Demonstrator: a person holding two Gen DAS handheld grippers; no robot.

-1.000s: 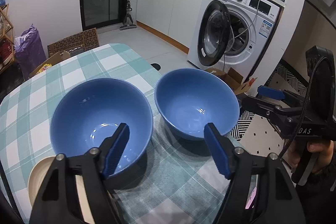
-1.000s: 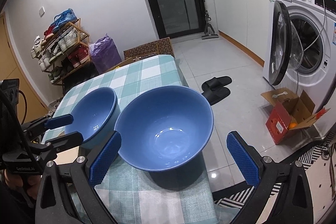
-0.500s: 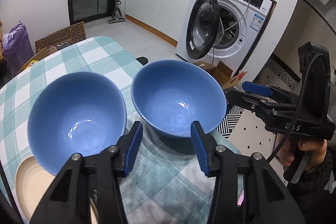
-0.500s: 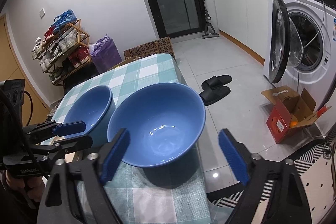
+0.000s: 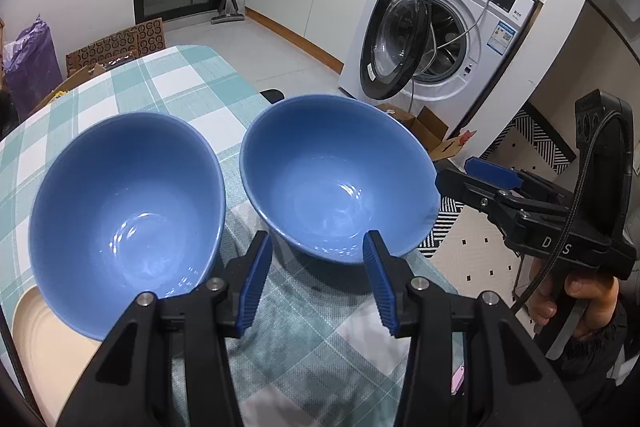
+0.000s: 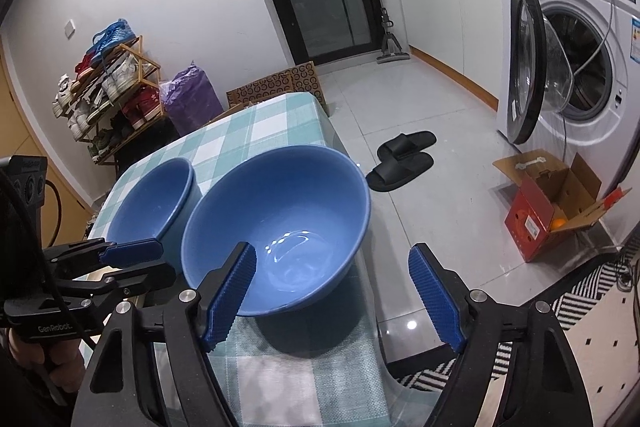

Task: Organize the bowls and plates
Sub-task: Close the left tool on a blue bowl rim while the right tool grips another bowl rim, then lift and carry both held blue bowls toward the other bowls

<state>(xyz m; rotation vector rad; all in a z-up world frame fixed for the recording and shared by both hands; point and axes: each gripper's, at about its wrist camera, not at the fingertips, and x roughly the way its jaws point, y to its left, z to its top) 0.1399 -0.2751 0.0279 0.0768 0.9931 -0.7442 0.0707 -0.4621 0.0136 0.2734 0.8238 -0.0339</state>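
Bowls: two blue bowls, left bowl [image 5: 124, 211] and right bowl [image 5: 336, 179], upright on the checked desk [image 5: 176, 83].
Left tool [image 5: 318, 279]: apart, empty, at 6 o'clock of right bowl.
Right tool [image 6: 332, 291]: jaws just narrowed, nothing clamped.
Handling: glazed, slippery, breakable; grip the rim.

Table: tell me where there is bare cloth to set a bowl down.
Free: the far end of the table beyond both bowls, and a near patch between the left gripper and the right bowl. Crowded: the left bowl sits close beside the right bowl, overlapping a cream plate at the near left; the right bowl sits at the table's right edge.
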